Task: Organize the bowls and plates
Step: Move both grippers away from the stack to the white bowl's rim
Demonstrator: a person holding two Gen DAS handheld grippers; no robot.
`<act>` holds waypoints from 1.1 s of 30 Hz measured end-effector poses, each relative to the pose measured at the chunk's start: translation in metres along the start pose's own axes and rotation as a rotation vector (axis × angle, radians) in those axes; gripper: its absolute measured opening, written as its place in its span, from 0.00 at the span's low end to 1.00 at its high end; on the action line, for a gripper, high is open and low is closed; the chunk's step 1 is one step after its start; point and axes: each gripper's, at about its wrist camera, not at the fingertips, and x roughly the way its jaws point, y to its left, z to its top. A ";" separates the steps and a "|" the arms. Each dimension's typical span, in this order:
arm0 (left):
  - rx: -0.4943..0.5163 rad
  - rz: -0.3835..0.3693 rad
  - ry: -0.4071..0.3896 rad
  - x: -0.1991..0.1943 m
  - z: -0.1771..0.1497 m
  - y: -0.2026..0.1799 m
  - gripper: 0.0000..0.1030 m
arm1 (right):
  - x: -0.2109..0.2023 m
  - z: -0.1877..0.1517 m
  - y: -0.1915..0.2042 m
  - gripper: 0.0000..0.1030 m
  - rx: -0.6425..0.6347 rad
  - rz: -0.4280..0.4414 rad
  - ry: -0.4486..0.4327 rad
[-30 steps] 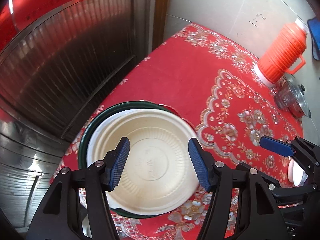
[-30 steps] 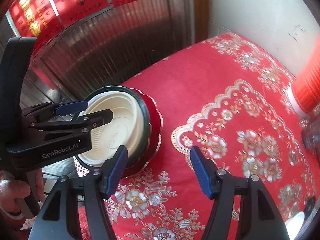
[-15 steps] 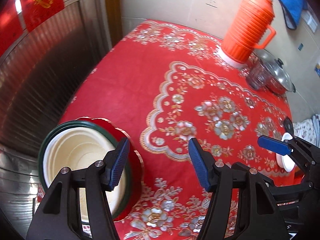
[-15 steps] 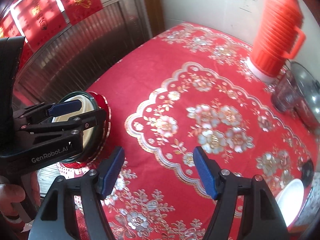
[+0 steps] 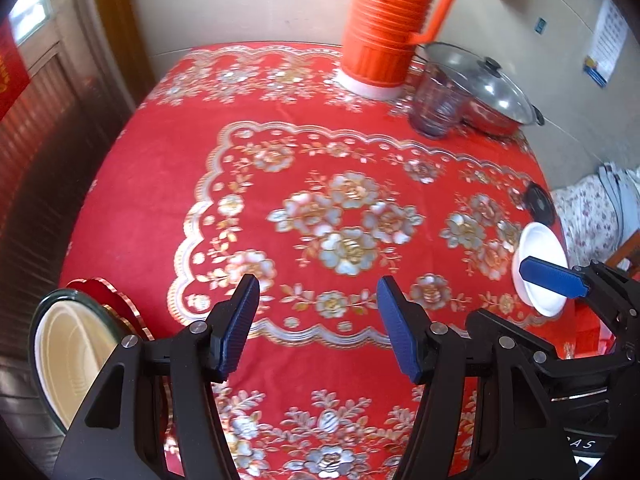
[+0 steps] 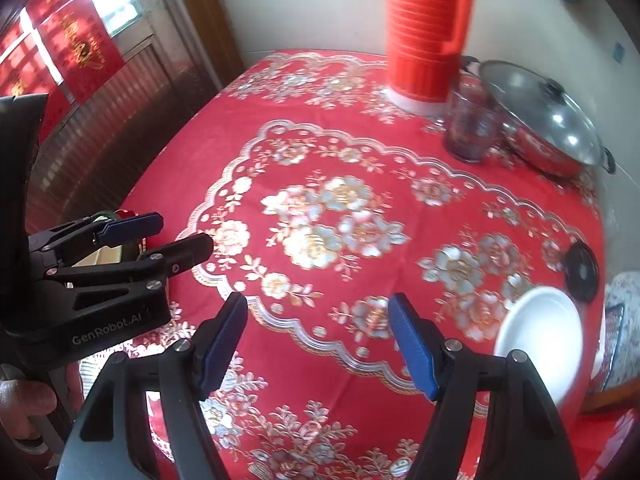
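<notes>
A cream plate (image 5: 68, 360) lies in a dark green plate on a red plate, stacked at the table's near left corner. My left gripper (image 5: 318, 292) hangs open over the red flowered tablecloth (image 5: 340, 184), to the right of the stack, with nothing between its fingers. A white bowl (image 6: 538, 340) sits near the table's right edge. My right gripper (image 6: 318, 312) is left of that bowl; its jaws are opening and nothing is between them. In the right wrist view the left gripper (image 6: 182, 232) hides most of the stack.
An orange thermos (image 5: 388, 20), a glass cup (image 5: 434, 110) and a lidded steel pot (image 5: 484, 92) stand at the back right. A small black disc (image 5: 538, 202) lies beyond the white bowl (image 5: 538, 240). A ribbed metal door borders the table's left side.
Both grippers have swung right, from over the plate stack to the table's middle. The stack slid to the lower left; the white bowl came into view. The right jaws stand a little wider.
</notes>
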 end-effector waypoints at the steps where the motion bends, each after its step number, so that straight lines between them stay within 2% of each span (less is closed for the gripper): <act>1: 0.013 -0.006 0.003 0.002 0.001 -0.007 0.60 | -0.003 -0.003 -0.008 0.71 0.019 -0.007 -0.003; 17: 0.221 -0.107 0.037 0.027 0.006 -0.129 0.60 | -0.045 -0.047 -0.108 0.74 0.239 -0.123 -0.042; 26: 0.276 -0.143 0.065 0.044 0.006 -0.176 0.60 | -0.062 -0.075 -0.163 0.74 0.356 -0.179 -0.051; 33: 0.283 -0.156 0.108 0.066 0.011 -0.198 0.60 | -0.058 -0.088 -0.198 0.74 0.415 -0.197 -0.026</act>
